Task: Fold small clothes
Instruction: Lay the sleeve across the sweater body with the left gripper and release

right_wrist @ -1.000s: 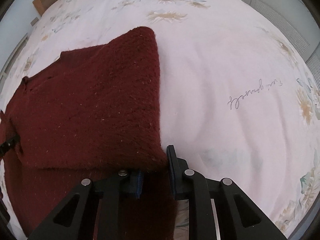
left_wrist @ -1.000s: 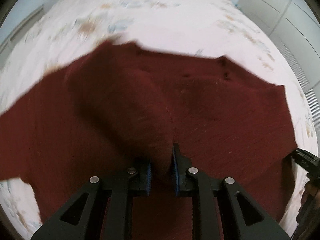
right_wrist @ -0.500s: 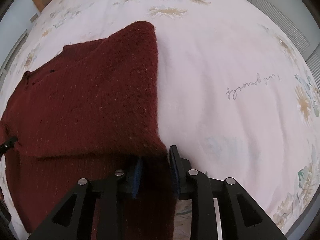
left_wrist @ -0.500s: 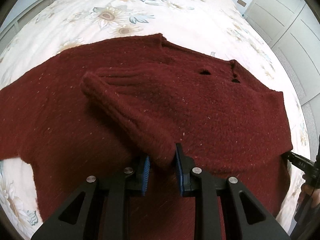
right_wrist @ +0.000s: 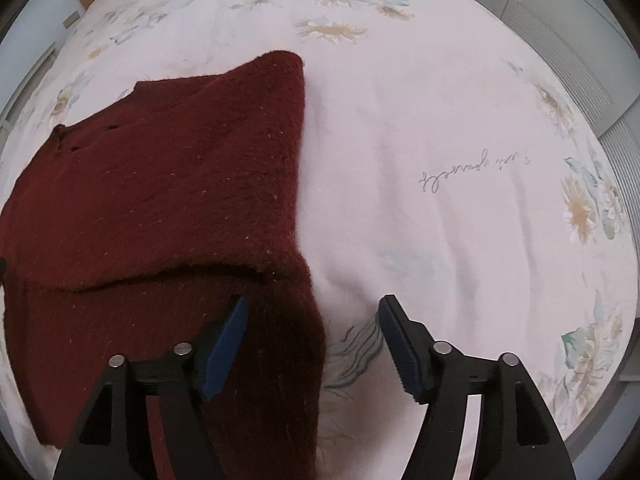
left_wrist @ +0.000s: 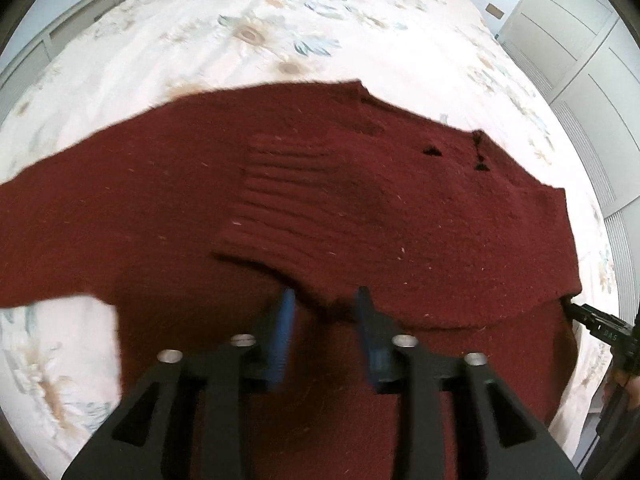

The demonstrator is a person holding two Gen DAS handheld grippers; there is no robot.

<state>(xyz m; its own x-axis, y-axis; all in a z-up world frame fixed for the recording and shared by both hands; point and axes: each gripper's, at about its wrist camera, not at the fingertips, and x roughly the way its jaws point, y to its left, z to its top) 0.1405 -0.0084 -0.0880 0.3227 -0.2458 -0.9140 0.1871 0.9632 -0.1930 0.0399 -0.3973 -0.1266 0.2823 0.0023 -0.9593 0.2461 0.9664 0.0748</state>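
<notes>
Since the sleeve (left_wrist: 304, 200) now lies folded across the maroon sweater (right_wrist: 160, 184) on the bed (right_wrist: 440, 120), the left gripper (left_wrist: 324, 312) stands parted, empty; the right gripper (right_wrist: 312, 320), at three o'clock, gapes wide, holding nothing.

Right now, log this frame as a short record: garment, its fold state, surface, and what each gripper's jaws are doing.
garment: dark red knit sweater
fold state: sleeve with ribbed cuff laid across the body; right side folded over, edge straight
surface: floral bedspread
left gripper: jaws open, cuff lying just ahead of them
right gripper: jaws wide open, straddling the sweater's edge
blur: left view slightly smeared
</notes>
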